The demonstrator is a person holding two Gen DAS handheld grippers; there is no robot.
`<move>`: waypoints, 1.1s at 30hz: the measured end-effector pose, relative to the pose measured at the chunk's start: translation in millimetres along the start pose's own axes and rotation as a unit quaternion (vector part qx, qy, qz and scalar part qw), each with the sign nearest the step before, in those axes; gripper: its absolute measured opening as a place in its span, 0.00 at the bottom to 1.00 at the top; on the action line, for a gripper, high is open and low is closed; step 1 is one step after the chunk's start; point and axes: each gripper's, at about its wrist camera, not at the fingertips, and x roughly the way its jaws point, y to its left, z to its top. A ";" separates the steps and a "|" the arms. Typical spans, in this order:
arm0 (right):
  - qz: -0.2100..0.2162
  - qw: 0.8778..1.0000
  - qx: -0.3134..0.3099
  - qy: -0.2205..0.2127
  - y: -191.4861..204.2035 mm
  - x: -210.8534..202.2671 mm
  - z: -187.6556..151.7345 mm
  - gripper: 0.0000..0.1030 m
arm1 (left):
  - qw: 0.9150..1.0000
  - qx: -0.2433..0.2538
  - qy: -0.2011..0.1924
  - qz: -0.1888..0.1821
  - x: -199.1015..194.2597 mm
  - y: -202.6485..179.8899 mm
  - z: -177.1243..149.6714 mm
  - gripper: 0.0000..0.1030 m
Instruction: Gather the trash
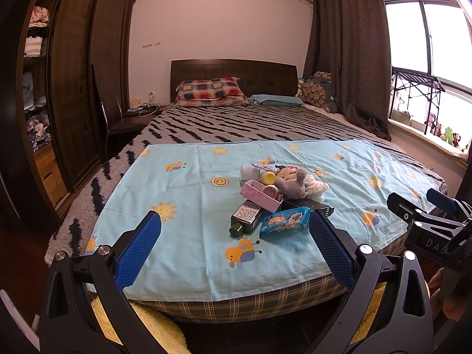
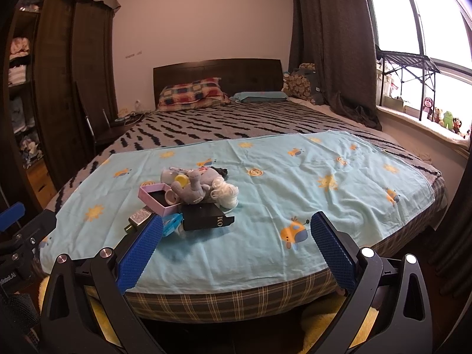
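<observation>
A small pile of items lies on a light blue cartoon-print sheet (image 1: 188, 194) at the foot of the bed. It holds a dark green bottle (image 1: 245, 217), a blue snack packet (image 1: 285, 221), a pink box (image 1: 261, 195), a black box (image 2: 208, 220), a grey plush toy (image 1: 290, 183), a yellow cap (image 1: 268, 177), a clear cup (image 1: 249, 172) and white yarn (image 2: 226, 192). My left gripper (image 1: 234, 224) is open and empty, short of the pile near the bed's foot edge. My right gripper (image 2: 236, 227) is open and empty, to the right of the pile.
The bed (image 1: 236, 124) has a striped blanket, pillows and a dark headboard. A dark wardrobe (image 1: 73, 88) stands left, with a chair (image 1: 118, 124) beside the bed. Curtain and window sill with toys (image 1: 448, 138) are right. A yellow fluffy rug (image 1: 153, 327) lies below the bed's foot.
</observation>
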 end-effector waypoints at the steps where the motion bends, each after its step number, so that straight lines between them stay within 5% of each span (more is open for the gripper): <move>1: 0.000 1.000 0.000 -0.001 -0.2 -0.2 0.1 0.97 | 1.000 -0.001 -0.001 0.000 -0.6 0.4 0.7 0.92; 20: 0.024 1.000 -0.005 -0.008 -7.6 11.6 -7.1 0.97 | 1.000 0.004 0.013 0.014 11.2 4.0 -5.9 0.92; 33: 0.025 0.998 -0.001 0.061 -12.2 80.5 -38.1 0.97 | 0.998 0.001 0.065 0.009 64.0 20.7 -28.2 0.92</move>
